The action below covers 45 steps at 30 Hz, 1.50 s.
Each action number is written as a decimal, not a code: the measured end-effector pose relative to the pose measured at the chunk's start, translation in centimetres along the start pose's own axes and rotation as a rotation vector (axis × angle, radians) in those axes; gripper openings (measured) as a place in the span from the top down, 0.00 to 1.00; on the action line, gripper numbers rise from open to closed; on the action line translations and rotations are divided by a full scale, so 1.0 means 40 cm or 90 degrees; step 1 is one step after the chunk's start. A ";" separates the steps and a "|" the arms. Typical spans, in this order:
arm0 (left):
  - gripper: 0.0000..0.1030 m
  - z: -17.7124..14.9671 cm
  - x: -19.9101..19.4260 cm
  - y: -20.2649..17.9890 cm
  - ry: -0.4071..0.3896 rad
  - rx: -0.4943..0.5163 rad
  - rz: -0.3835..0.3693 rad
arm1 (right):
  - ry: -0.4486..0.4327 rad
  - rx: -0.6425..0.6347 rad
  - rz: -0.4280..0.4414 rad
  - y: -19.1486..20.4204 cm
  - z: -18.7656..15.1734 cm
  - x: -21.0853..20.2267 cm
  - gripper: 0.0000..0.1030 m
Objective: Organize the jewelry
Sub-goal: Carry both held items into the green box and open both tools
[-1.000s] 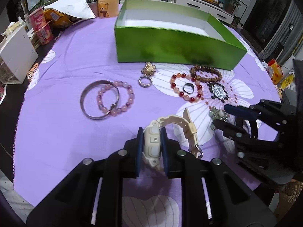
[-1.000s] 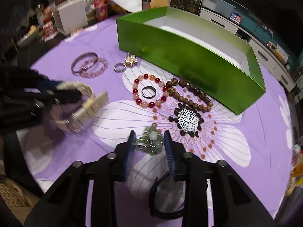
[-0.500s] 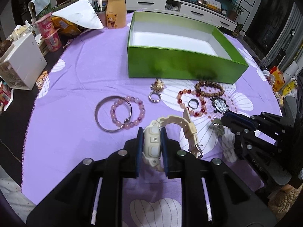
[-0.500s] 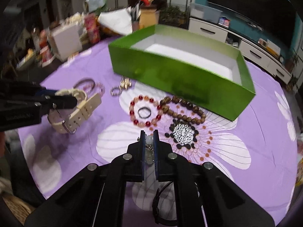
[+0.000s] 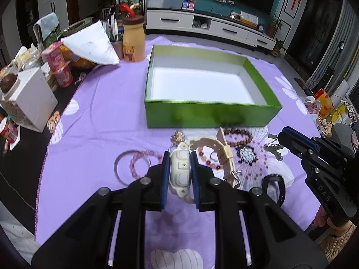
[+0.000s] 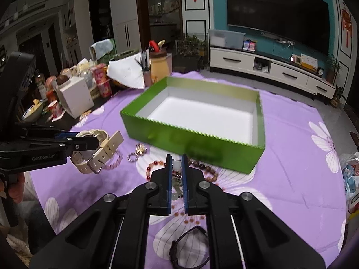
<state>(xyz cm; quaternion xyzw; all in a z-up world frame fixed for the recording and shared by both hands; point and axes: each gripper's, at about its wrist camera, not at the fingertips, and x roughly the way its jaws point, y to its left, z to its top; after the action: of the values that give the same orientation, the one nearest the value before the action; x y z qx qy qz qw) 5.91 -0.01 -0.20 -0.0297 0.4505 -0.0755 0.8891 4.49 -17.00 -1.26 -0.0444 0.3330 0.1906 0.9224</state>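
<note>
My left gripper (image 5: 180, 157) is shut on a cream watch (image 5: 181, 170), held above the purple cloth; it also shows in the right wrist view (image 6: 94, 150). My right gripper (image 6: 176, 168) is shut on a pale green pendant with a chain (image 6: 176, 166), lifted off the cloth; its chain dangles in the left wrist view (image 5: 274, 148). An open green box (image 5: 211, 114) with a white inside stands beyond both. On the cloth lie a silver bangle (image 5: 119, 168), a pink bead bracelet (image 5: 140, 159), a red bead bracelet (image 5: 207, 160), a brown bead bracelet (image 5: 239, 137) and a black watch (image 5: 274, 187).
A gold charm with a ring (image 6: 137, 152) lies before the box. A white box (image 5: 29, 98), snack cups (image 5: 59, 66), a bear bottle (image 5: 133, 42) and a pen cup crowd the table's far left. A TV cabinet (image 6: 269, 69) stands behind.
Both grippers have risen with their loads and tilted up toward the box. The right gripper closed on the pendant and lifted it off the cloth.
</note>
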 end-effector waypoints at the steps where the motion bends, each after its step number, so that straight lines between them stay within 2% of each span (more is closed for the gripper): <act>1: 0.83 0.009 -0.003 -0.005 -0.006 0.003 -0.001 | -0.005 0.001 -0.003 -0.003 0.007 -0.003 0.93; 11: 0.83 0.112 0.000 -0.038 -0.047 0.016 -0.005 | -0.040 0.029 -0.011 -0.071 0.073 -0.019 0.93; 19: 0.83 0.221 0.083 -0.047 -0.061 0.018 0.002 | -0.054 0.070 -0.010 -0.126 0.148 0.045 0.93; 28: 0.83 0.309 0.225 -0.030 -0.028 0.012 0.045 | -0.036 0.084 -0.029 -0.155 0.187 0.156 0.93; 40: 0.83 0.330 0.342 -0.047 0.014 0.033 0.074 | 0.025 0.100 -0.043 -0.194 0.182 0.278 0.92; 42: 0.82 0.331 0.341 -0.055 0.008 0.038 0.072 | 0.029 0.101 -0.051 -0.194 0.181 0.286 0.82; 44: 0.64 0.333 0.333 -0.065 -0.001 0.045 0.073 | 0.028 0.103 -0.055 -0.195 0.178 0.283 0.71; 45: 0.62 0.333 0.329 -0.066 -0.007 0.049 0.076 | 0.024 0.103 -0.062 -0.195 0.177 0.278 0.69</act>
<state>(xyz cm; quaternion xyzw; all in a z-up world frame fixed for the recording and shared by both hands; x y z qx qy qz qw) 24.02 -4.94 -2.45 0.0308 0.4432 -0.0395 0.8950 19.53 -19.15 -3.15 0.0104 0.3624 0.1170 0.9246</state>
